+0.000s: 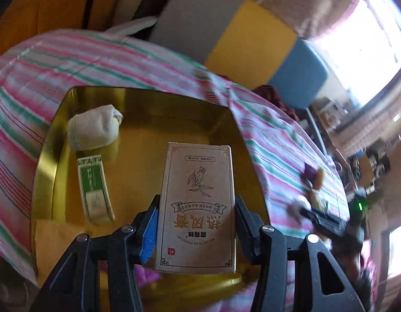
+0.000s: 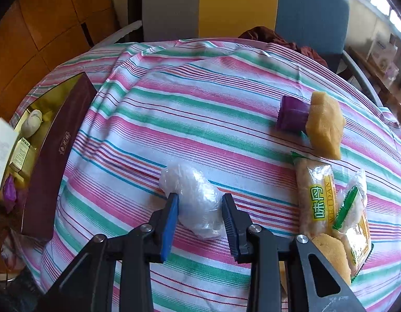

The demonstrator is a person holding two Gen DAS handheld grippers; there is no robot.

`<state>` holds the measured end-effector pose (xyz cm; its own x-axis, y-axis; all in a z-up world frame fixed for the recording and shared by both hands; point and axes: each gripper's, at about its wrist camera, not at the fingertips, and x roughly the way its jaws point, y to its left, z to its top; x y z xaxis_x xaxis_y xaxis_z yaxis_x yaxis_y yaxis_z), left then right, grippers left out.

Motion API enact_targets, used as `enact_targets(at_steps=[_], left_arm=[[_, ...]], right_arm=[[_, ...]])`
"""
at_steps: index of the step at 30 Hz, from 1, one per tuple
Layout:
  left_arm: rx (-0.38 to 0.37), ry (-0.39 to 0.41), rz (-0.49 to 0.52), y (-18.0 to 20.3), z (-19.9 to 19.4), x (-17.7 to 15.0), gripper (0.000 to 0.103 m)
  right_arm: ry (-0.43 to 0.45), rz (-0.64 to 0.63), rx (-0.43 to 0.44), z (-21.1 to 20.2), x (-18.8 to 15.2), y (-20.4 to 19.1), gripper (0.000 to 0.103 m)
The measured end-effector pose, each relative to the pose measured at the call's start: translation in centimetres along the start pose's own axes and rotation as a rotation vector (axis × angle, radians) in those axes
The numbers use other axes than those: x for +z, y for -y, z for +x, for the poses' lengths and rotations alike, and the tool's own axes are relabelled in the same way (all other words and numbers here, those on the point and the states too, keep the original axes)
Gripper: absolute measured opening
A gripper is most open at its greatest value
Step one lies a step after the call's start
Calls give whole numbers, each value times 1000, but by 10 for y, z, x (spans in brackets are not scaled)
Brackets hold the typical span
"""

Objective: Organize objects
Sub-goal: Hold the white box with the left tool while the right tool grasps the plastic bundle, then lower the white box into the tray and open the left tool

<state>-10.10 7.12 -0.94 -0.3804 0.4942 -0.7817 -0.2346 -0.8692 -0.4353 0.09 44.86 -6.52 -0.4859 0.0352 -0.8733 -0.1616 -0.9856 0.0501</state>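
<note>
My left gripper is shut on a beige carton with gold Chinese print and holds it over the open gold-lined box. Inside the box lie a white cloth pouch and a green-and-white packet. My right gripper is open, its fingers on either side of a clear plastic-wrapped white bundle that lies on the striped tablecloth. The box shows at the left of the right wrist view, maroon outside.
On the cloth at the right lie a purple-wrapped snack, a tan cake, a yellow-labelled snack pack and more wrapped snacks. Grey, yellow and blue chair backs stand behind the table. The right gripper also appears in the left wrist view.
</note>
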Motion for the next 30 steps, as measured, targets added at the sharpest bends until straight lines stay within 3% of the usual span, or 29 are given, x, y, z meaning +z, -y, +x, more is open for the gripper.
enact_targets(at_steps=[12,16,22,25,30], left_arm=[[263,-19,-5,-32,77,72,52],[355,-28,46,-36,90,83,52],[356,-47,60,-35,92,77,56],[335,-17,67,-33,84,77,71],[345,60,108,-20,52,67,73]], right_arm=[[0,-3,-1,1,0,-2,35],[0,-11,-5,1,0,-2,35],[1,-15,-10,2,-1,-4,35],[1,-15,-10,2,-1,-4,35],[0,-15,-15,2,-1,-4,36]])
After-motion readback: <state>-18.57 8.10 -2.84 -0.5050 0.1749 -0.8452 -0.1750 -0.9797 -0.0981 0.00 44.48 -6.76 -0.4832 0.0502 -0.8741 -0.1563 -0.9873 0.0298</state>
